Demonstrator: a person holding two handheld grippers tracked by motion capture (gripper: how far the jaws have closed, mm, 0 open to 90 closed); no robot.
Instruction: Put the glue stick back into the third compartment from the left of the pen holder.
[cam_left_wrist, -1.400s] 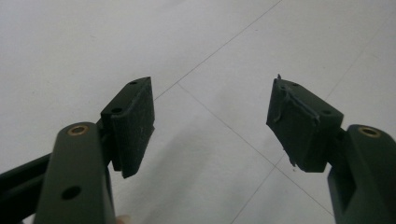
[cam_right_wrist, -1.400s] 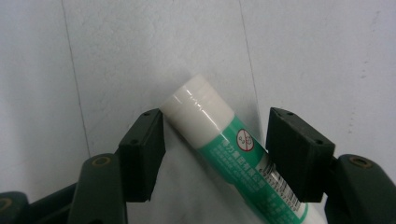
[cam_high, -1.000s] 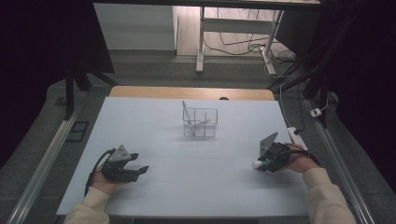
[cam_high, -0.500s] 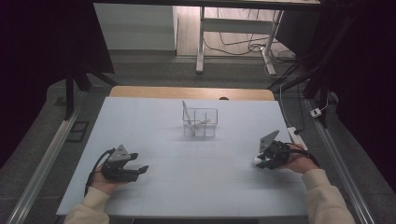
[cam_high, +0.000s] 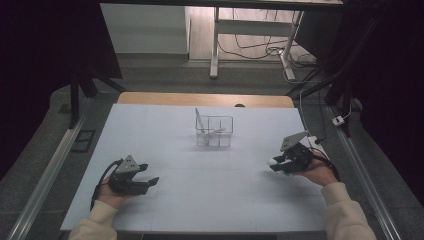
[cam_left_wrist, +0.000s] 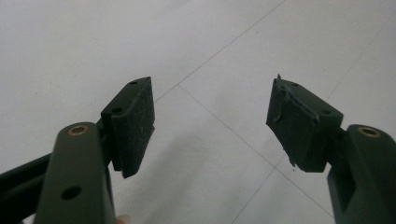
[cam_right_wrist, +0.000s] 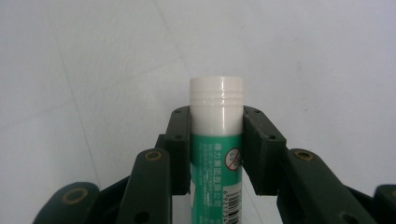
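Pale bench (cam_high: 200, 200) all round; on the left, the left claw (cam_left_wrist: 210, 121) rests low, jaws wide apart on nothing, seemingly waiting its turn. Mid-bench stands a clear organiser box (cam_high: 214, 131). Over right, the right claw (cam_right_wrist: 217, 149) has just closed and clamps a green-and-white glue stick (cam_right_wrist: 217, 140), cap poking forward, probably bound for that box.

Right gripper (cam_high: 276, 163) low over right side of white surface (cam_high: 210, 195), a white-tipped stick (cam_high: 272, 161) between its jaws. Left gripper (cam_high: 149, 182) near-left, jaws apart, nothing between. Clear box (cam_high: 215, 131) centre-far, well apart from both.
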